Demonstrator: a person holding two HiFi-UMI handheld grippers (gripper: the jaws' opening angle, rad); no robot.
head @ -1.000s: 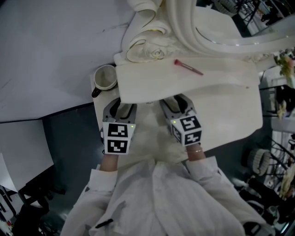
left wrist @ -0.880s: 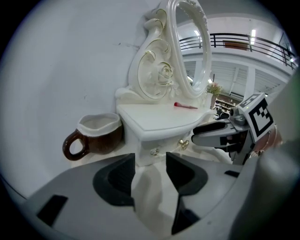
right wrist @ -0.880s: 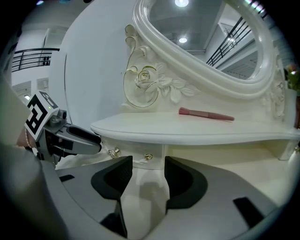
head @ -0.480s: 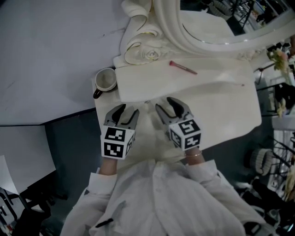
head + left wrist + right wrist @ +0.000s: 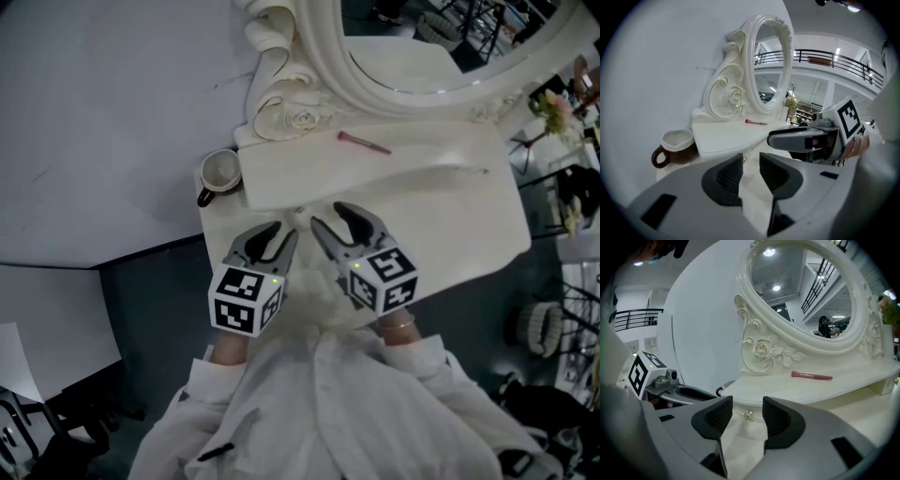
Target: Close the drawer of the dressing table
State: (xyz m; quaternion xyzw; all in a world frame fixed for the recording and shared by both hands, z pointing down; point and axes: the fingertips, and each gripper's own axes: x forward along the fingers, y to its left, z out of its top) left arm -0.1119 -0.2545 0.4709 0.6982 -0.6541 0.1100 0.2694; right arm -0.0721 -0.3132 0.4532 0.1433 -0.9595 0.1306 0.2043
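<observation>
The white dressing table (image 5: 450,197) carries an ornate oval mirror (image 5: 412,56). Its drawer sits pushed in under the top, and the small metal knob (image 5: 748,415) shows on the front, also as the knob (image 5: 743,159) in the left gripper view. My left gripper (image 5: 274,234) hovers just in front of the knob; its jaws have just been closing to a narrow gap, with nothing between them. My right gripper (image 5: 328,216) floats beside it, open and empty, pointing at the same front. Neither touches the table.
A brown-and-white mug (image 5: 221,172) stands on the lower ledge (image 5: 214,208) at the left. A pink brush (image 5: 364,142) lies on the top near the mirror's base. A grey wall is at the left, and cluttered racks (image 5: 562,309) stand at the right.
Both grippers have drawn back from under the table's front edge and lifted. The left gripper's jaws have narrowed.
</observation>
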